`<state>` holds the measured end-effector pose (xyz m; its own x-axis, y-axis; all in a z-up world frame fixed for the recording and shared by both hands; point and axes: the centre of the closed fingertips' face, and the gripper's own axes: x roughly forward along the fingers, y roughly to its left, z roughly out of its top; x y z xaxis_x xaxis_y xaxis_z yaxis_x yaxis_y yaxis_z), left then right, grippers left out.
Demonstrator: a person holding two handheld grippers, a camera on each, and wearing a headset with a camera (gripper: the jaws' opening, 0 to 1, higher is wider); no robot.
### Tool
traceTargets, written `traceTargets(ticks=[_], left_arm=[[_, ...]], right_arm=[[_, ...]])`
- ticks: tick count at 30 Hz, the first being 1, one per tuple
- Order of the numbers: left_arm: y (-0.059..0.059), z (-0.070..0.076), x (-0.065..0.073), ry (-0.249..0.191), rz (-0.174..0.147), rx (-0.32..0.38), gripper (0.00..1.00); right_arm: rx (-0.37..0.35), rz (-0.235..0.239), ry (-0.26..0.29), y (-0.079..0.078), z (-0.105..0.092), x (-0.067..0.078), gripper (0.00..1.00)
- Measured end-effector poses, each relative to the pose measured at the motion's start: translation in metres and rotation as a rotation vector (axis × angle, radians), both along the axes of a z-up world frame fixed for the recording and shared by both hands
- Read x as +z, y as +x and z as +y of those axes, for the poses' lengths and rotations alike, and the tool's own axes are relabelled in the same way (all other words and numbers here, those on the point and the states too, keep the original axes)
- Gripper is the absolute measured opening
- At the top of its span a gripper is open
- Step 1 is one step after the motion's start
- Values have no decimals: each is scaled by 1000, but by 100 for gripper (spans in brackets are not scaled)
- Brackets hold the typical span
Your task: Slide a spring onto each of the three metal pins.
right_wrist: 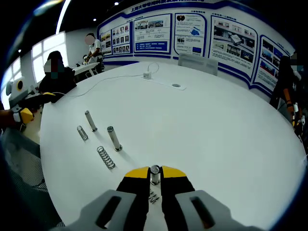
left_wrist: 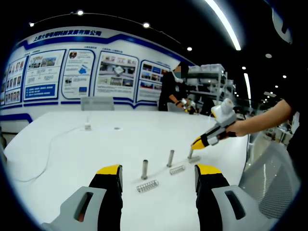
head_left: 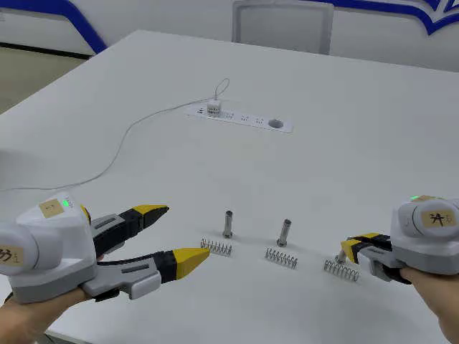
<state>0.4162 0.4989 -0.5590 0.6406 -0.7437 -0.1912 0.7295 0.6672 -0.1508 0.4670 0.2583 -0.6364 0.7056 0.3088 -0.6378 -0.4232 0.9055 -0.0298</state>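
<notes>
Nearest in the head view, at the lower left, the left tongs [head_left: 172, 233] gape wide with nothing between them. Their lower yellow tip is right at the end of the left spring [head_left: 216, 248] (touching or not, I cannot tell). On the white bench [head_left: 358, 107] three springs lie flat in a row: the left one, the middle spring [head_left: 281, 258] and the right spring [head_left: 341, 270]. The left pin [head_left: 228, 223] and middle pin [head_left: 284, 232] stand upright just behind the first two, both bare. At the lower right, the tips of the right tongs [head_left: 347, 249] sit above the right spring. Farther back lies a power strip [head_left: 240, 118] with a charger [head_left: 214, 107] plugged in and a white cable [head_left: 122, 143] trailing off, and a chair [head_left: 282, 25] stands at the far edge.

In the left gripper view the left tongs [left_wrist: 159, 169] are spread far apart and empty, framing the left pin [left_wrist: 145, 169] and left spring [left_wrist: 147, 186]. The middle pin [left_wrist: 170, 158] and middle spring [left_wrist: 177, 169] are just beyond. The right tongs [left_wrist: 195, 143] reach in from the right onto the right pin [left_wrist: 191, 153].

In the right gripper view the right tongs [right_wrist: 155, 175] are closed around the upright right pin [right_wrist: 155, 174], with the right spring [right_wrist: 153, 195] on the bench below (partly hidden by the jaws). The middle pin [right_wrist: 114, 138], middle spring [right_wrist: 106, 157], left pin [right_wrist: 90, 120] and left spring [right_wrist: 82, 133] stand off to the left.
</notes>
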Motion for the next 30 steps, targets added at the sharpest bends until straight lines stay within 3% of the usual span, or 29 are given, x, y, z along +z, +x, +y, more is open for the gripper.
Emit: traceTargets(ticks=[18,30], left_arm=[[-4,-4,-3,25,1,-22,62],[-3,-4,-1,18,0,-21,62]], right_arm=[[22,-13,-3,-7,1,1,9],[28,-15,-11,-6,1,1,9]])
